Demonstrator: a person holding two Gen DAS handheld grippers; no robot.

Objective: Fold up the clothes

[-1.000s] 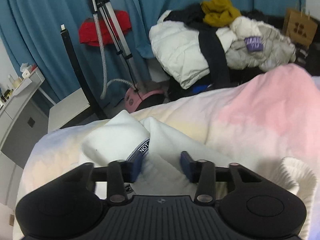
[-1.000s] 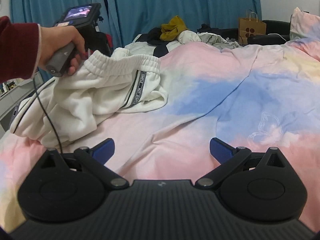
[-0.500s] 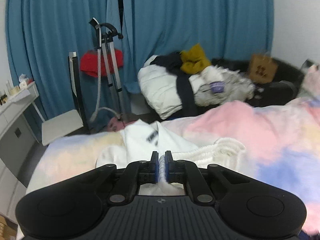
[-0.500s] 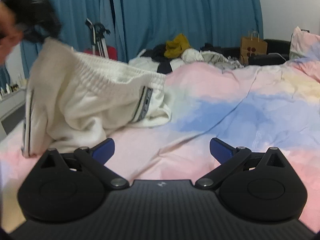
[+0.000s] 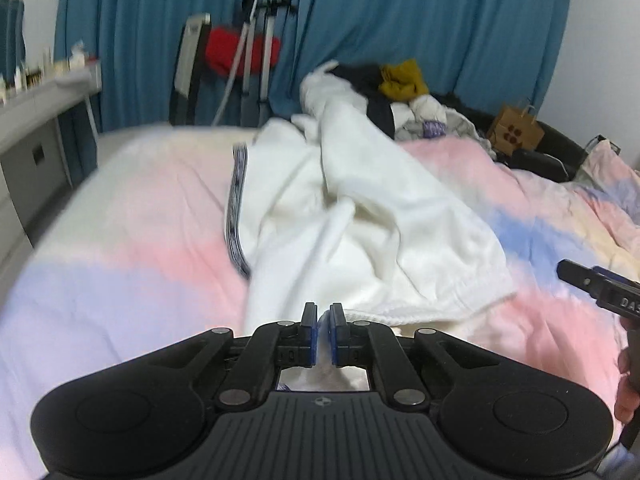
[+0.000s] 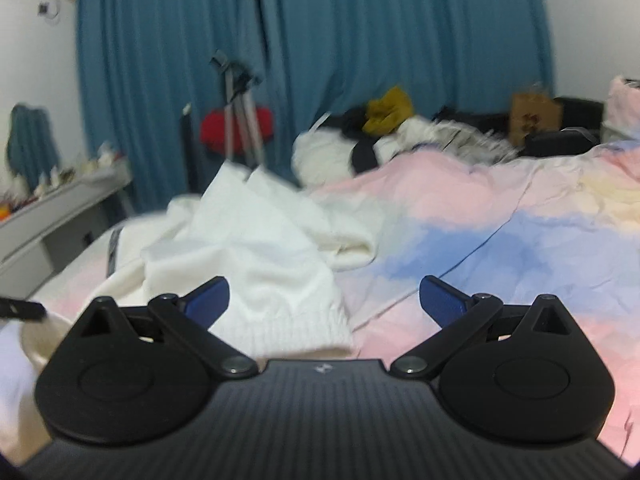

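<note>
Since the frame 1 second before, the white trousers had been dragged out of their bunched heap at the far-left edge of the bed and drawn lengthwise toward the near side, and the left gripper, which had stood open over the cloth, had closed on it. Its 2 blue pads sat almost together with the ribbed waistband edge pinched between them. The trousers lay crumpled along the pastel duvet, legs trailing toward the far end, with a dark lettered side stripe running down their left edge.

The right gripper hung above the near part of the bed with its jaws spread wide and nothing between them; the white ribbed hem lay just below and to the left of its gap. In the left wrist view, part of the right gripper's body and a hand showed at the right edge.

Beyond the bed stood blue curtains, a garment steamer with something red behind it, a pile of clothes and a brown paper bag. A white desk stood at the left.
</note>
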